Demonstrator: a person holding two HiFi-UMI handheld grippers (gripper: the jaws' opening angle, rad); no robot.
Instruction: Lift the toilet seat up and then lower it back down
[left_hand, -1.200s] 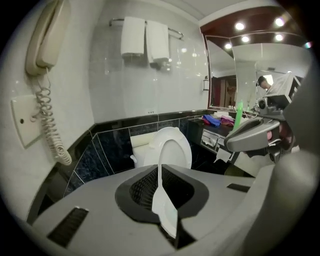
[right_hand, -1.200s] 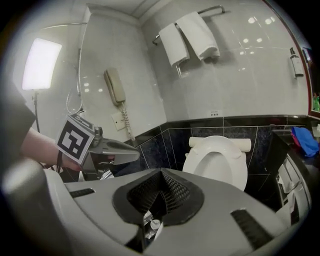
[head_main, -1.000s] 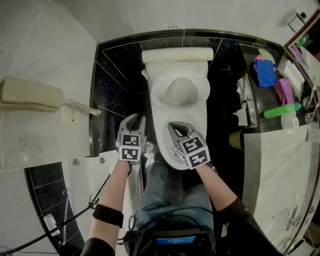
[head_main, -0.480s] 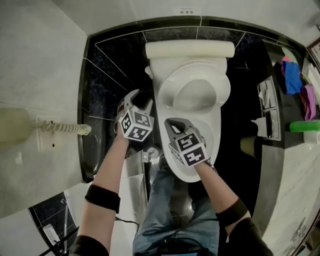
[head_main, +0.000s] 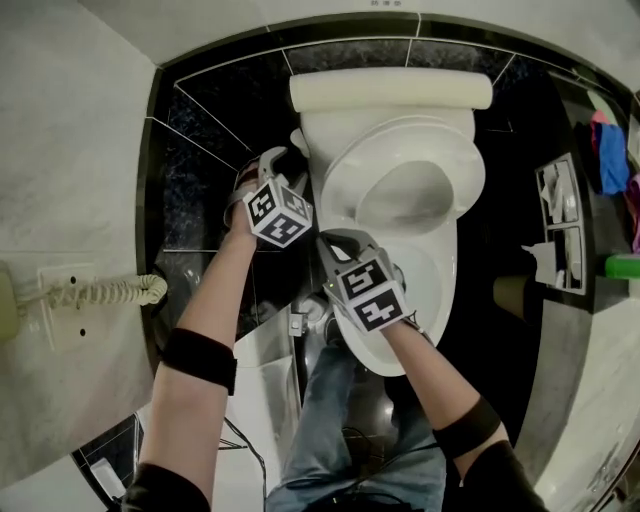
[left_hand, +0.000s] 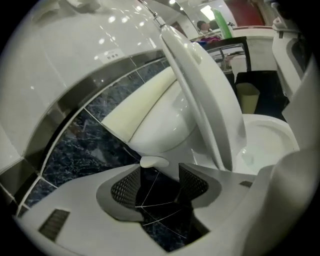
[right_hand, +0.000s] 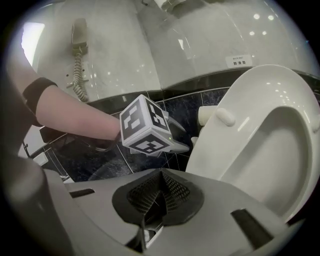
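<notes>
The white toilet seat (head_main: 350, 176) stands raised and tilted back toward the tank (head_main: 390, 90). The right gripper view shows its underside (right_hand: 260, 135) with a bumper. The left gripper view shows it edge-on (left_hand: 200, 95) above the bowl (left_hand: 265, 135). My left gripper (head_main: 272, 160) is open beside the toilet's left flank near the tank, nothing between its fingers (left_hand: 159, 182); a small white lever tip (left_hand: 155, 161) lies just beyond them. My right gripper (head_main: 338, 243) is shut and empty (right_hand: 160, 192), near the bowl's front left rim.
A corded phone (right_hand: 77, 37) hangs on the left wall, its coil (head_main: 100, 292) visible in the head view. A shelf with items (head_main: 560, 215) and a bin (head_main: 510, 295) stand to the toilet's right. The person's jeans (head_main: 325, 420) are below. Dark tiles surround the toilet.
My left gripper has moved forward along the toilet's left side toward the tank. The right gripper has stayed near the bowl's front left. The head view has shifted closer.
</notes>
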